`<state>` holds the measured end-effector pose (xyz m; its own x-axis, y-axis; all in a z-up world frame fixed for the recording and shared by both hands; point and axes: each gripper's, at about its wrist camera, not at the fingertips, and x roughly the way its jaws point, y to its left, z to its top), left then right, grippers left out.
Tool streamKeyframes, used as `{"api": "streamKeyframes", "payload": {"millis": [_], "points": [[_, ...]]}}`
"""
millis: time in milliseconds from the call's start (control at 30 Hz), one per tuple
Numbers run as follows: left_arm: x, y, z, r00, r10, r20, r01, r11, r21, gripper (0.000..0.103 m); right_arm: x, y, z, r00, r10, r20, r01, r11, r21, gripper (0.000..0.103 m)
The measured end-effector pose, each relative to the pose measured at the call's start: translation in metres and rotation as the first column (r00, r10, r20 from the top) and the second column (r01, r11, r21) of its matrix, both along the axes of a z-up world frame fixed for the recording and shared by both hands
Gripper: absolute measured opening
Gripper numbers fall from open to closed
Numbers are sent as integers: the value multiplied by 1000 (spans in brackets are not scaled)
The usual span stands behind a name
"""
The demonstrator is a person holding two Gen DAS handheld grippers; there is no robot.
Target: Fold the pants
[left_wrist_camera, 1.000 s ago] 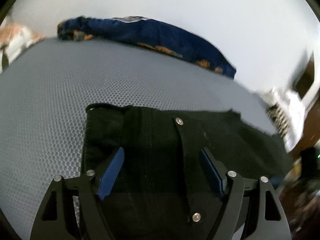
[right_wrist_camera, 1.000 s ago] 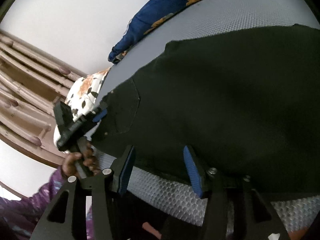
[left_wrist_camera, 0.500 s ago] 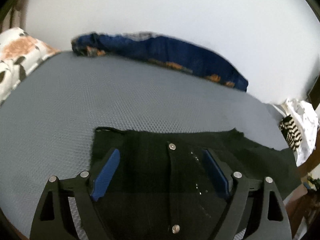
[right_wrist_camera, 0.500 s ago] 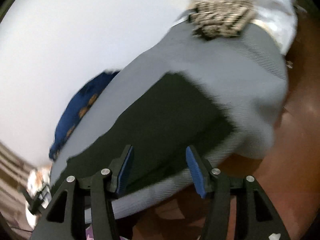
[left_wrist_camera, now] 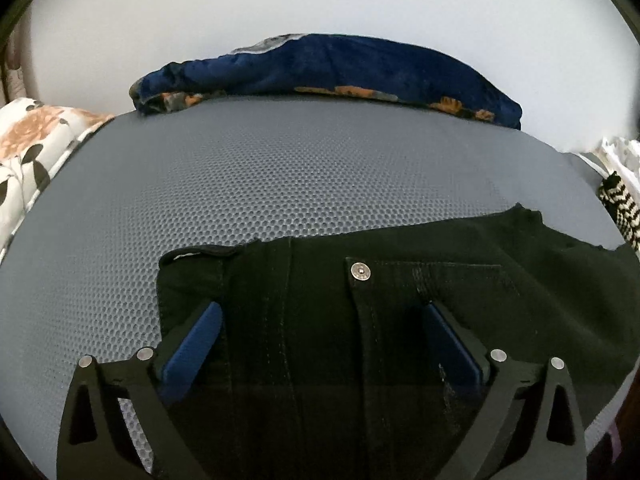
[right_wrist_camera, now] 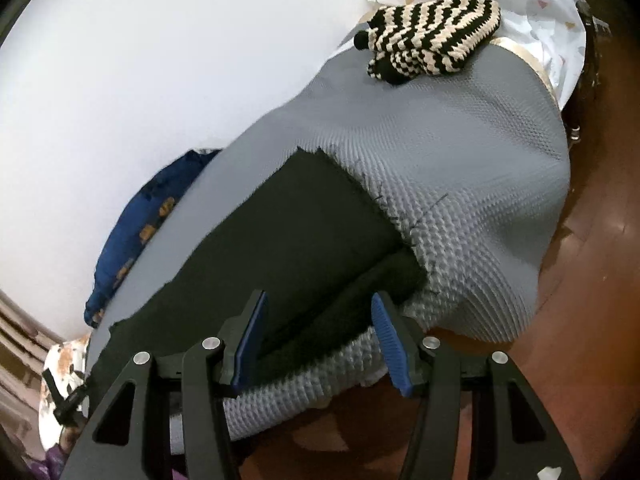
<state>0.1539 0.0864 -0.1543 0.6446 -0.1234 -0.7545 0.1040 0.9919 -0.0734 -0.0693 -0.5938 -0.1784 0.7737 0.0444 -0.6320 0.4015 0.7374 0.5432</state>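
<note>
Left claw wider over pants

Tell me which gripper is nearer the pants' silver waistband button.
Left. The left gripper hangs with open jaws right over the waistband of the black pants, the silver button just beyond it. The right gripper is at the frayed leg end, no button visible there.
</note>
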Motion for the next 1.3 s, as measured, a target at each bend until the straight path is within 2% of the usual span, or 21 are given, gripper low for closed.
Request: {"api": "streamKeyframes", "payload": {"millis": [100, 233, 300, 400, 467, 533, 633, 733, 867, 967, 1033, 1100, 1200, 1300], "points": [[-1, 2, -1, 1000, 0, 5, 0, 1000, -14, 100, 4, -4, 0, 1000, -13, 5, 13, 1000, 11, 51], [0, 5, -2, 1000, 4, 5, -4, 1000, -26, 101, -9, -2, 25, 997, -73, 34, 75, 995, -67, 50], [-1, 4, -2, 1000, 5, 11, -5, 1000, -27, 101, -14, 1, 30, 996, -57, 63, 60, 997, -53, 50], [-2, 3, -3, 1000, 3, 11, -3, 1000, -22, 102, -3, 5, 22, 1000, -3, 21, 5, 999, -51, 49], [-2, 3, -3, 1000, 4, 10, -3, 1000, -22, 102, 2, 5, 15, 1000, 3, 20, -2, 1000, -27, 49], [-2, 3, -3, 1000, 4, 9, -4, 1000, -20, 102, 8, 3, 3, 999, -15, -38, 15, 1000, -3, 43], [-2, 3, -3, 1000, 6, 13, -6, 1000, -21, 102, 1, -1, -1, 997, -79, -19, 80, 995, 60, 38], [-3, 2, -3, 1000, 5, 13, -5, 1000, -20, 102, 1, -3, -4, 993, -113, -30, 115, 991, 67, 34], [-3, 3, -4, 1000, 5, 15, -5, 1000, -22, 102, 7, -9, -8, 986, -168, -1, 166, 977, 136, 36], [-3, 3, -4, 1000, 5, 15, -5, 1000, -23, 102, 9, -8, -7, 984, -171, 47, 161, 972, 171, 37], [-3, 3, -4, 1000, 5, 15, -5, 1000, -23, 102, 7, -3, -5, 985, -160, 67, 149, 978, 146, 25], [-3, 3, -4, 1000, 5, 16, -5, 1000, -24, 102, 8, -1, -7, 988, -145, 47, 138, 982, 127, 19], [-3, 3, -4, 1000, 5, 16, -5, 1000, -23, 102, 2, -9, -15, 979, -201, 31, 192, 965, 177, 16], [-3, 3, -4, 1000, 5, 16, -4, 1000, -23, 102, 0, -13, -21, 972, -235, 27, 223, 947, 232, 18]]}}
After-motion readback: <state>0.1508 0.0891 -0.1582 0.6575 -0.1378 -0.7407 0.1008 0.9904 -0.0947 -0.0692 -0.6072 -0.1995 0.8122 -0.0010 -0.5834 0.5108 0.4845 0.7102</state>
